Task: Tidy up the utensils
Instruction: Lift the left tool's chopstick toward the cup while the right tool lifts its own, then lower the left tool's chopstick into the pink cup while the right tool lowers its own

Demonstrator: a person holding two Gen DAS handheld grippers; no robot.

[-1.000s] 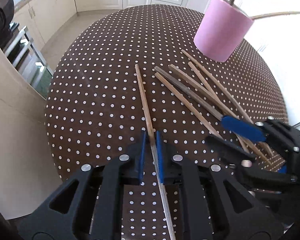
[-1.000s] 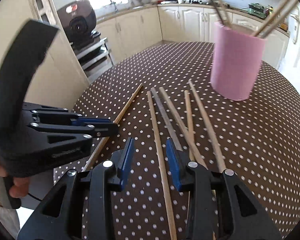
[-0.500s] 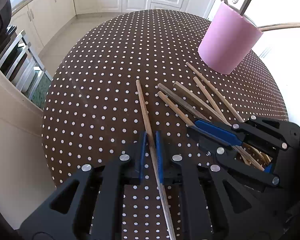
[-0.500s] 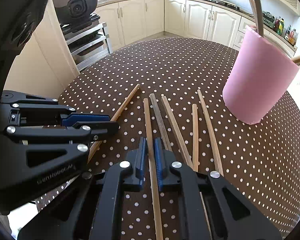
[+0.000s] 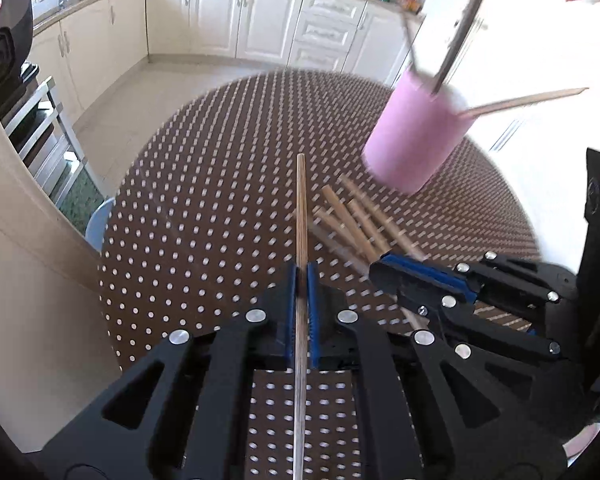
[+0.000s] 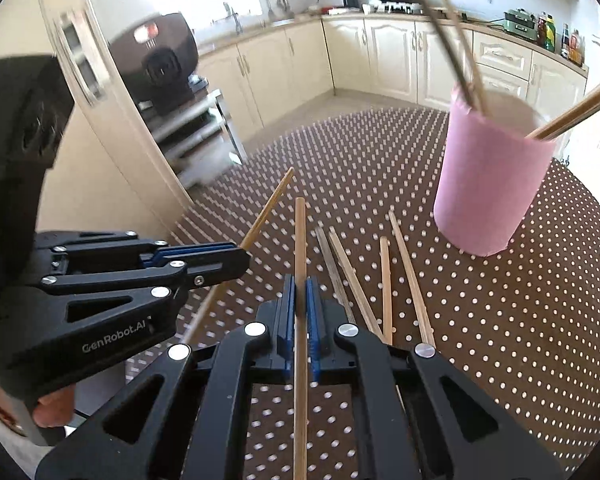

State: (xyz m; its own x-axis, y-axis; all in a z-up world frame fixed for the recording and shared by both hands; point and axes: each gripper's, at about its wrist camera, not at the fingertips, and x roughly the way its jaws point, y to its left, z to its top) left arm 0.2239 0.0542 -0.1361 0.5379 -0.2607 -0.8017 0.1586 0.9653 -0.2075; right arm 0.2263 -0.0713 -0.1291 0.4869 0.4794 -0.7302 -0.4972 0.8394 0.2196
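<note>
The left gripper [image 5: 301, 280] is clamped on a wooden chopstick [image 5: 301, 208], its blue pads pressed against both sides of the shaft. The stick runs straight forward from between the fingers, its far tip raised above the polka-dot tabletop [image 5: 204, 208]. In the right wrist view that same chopstick [image 6: 266, 210] pokes out beyond the left gripper [image 6: 236, 256], slanting up and to the right.

The right gripper [image 6: 300, 292] is likewise closed on a second chopstick [image 6: 300, 240], which points forward with its tip lifted off the cloth. From the left wrist view the right gripper [image 5: 384, 270] sits just right of the left one, over the near ends of the loose sticks.

4 loose chopsticks [image 6: 384, 272] lie fanned on the tabletop just right of the right gripper, between it and the pink cup [image 6: 488, 184]. The same bundle [image 5: 352, 220] shows blurred in the left wrist view. The pink cup [image 5: 414, 140] stands upright toward the far right edge of the tabletop, with several chopsticks leaning out of its mouth. Cream kitchen cabinets [image 6: 400, 60] line the background.
</note>
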